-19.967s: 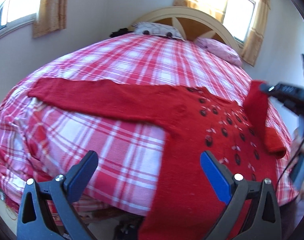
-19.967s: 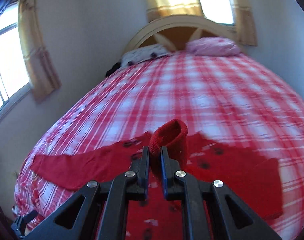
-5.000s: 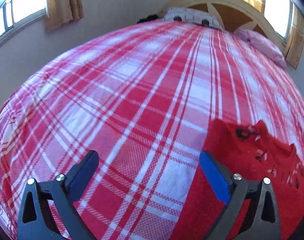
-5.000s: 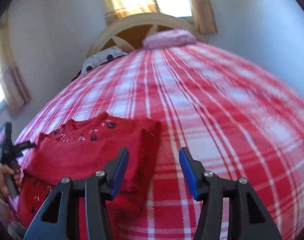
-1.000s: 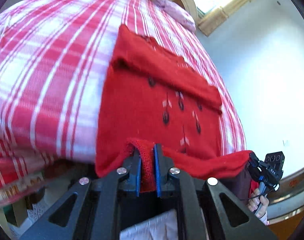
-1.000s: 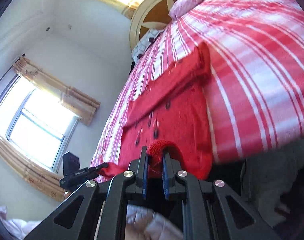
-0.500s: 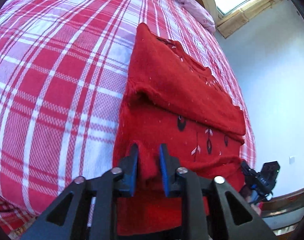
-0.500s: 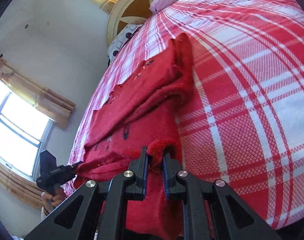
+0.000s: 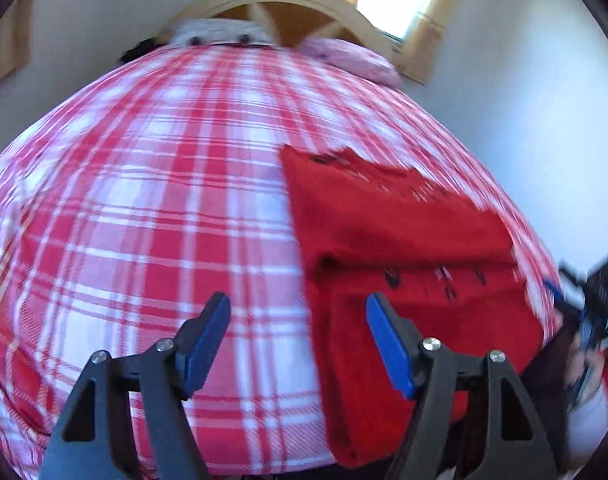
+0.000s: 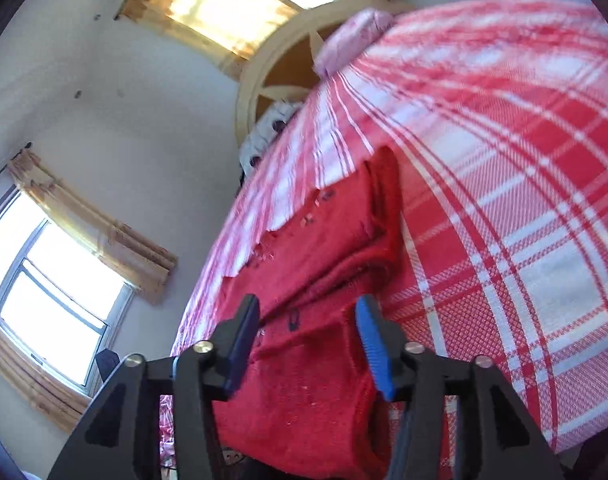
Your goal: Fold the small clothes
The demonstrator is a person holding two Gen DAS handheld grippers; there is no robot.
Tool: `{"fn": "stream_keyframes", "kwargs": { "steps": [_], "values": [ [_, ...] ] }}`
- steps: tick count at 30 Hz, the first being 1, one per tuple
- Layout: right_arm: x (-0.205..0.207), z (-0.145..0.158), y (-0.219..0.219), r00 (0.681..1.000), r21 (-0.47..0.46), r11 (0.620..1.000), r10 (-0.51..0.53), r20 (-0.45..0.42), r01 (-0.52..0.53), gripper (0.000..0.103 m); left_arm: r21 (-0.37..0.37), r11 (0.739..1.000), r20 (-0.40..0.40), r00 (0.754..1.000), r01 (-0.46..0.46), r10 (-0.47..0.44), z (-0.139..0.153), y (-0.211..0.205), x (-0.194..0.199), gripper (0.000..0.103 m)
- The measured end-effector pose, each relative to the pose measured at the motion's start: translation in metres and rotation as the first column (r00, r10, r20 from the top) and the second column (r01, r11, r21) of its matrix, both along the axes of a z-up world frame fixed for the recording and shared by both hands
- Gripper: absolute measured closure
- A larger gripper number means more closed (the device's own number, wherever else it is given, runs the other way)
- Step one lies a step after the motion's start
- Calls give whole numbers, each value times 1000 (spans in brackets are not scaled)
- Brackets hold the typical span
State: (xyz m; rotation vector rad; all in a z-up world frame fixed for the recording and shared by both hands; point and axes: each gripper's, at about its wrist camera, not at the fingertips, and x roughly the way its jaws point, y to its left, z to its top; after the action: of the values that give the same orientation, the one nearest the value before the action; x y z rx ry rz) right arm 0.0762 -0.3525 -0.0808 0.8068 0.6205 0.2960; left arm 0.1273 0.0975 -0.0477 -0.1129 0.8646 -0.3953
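Red knitted wool, a small sweater with dark leaf motifs (image 9: 404, 232), lies partly folded near the foot edge of the red-and-white plaid bedspread (image 9: 164, 200), its lower hem draping over the edge. The left gripper (image 9: 298, 338) has just been opening; its blue pads (image 9: 388, 344) stand apart, released, the sweater's left edge below its right finger. The right gripper (image 10: 308, 340) has likewise just been opening (nothing pinched) and hovers over the sweater's right edge. A pink pillow (image 9: 344, 60) sits by the wooden headboard (image 9: 288, 4).
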Motion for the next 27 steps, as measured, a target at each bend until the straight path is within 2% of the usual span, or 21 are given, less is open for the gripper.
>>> {"fn": "stream_keyframes", "kwargs": {
  "steps": [2, 6, 8, 12, 16, 19, 21, 22, 23, 24, 27],
  "values": [
    [-6, 5, 9, 1000, -50, 999, 1, 10, 0, 49, 35, 997, 21, 998, 64, -64, -5, -16, -6, 25],
    [-17, 5, 35, 1000, -210, 978, 8, -3, -9, 49, 144, 984, 61, 992, 101, -111, -15, -51, -8, 25],
    [-23, 0, 39, 1000, -222, 975, 12, -5, -13, 49, 171, 980, 83, 990, 97, -112, -16, -59, -7, 25],
    [-24, -6, 45, 999, -204, 978, 32, -13, -34, 49, 141, 983, 130, 982, 119, -138, -16, -65, -10, 25],
    [-25, -6, 45, 999, -188, 982, 33, -10, -34, 49, 113, 990, 87, 991, 90, -100, -28, -65, 2, 28],
    [-24, -6, 45, 999, -185, 982, 31, -13, -33, 49, 52, 997, 27, 998, 62, -63, -39, -57, 11, 38],
    [-24, -6, 43, 1000, -185, 982, 26, -14, -28, 49, -6, 998, 7, 998, 56, -56, -42, -50, 10, 60],
    [-24, -6, 43, 1000, -185, 982, 23, -15, -25, 49, -11, 999, 11, 999, 53, -53, -42, -49, 9, 66],
    [-23, -7, 42, 1000, -184, 983, 18, -16, -21, 49, -7, 999, 15, 999, 51, -50, -42, -47, 6, 77],
    [-23, -7, 40, 1000, -181, 983, 14, -18, -17, 49, -2, 999, 18, 999, 46, -46, -43, -46, 5, 80],
    [-23, -11, 37, 1000, -174, 985, 3, -29, -8, 49, 42, 999, 49, 998, 24, -26, -40, -48, 2, 80]
  ]
}}
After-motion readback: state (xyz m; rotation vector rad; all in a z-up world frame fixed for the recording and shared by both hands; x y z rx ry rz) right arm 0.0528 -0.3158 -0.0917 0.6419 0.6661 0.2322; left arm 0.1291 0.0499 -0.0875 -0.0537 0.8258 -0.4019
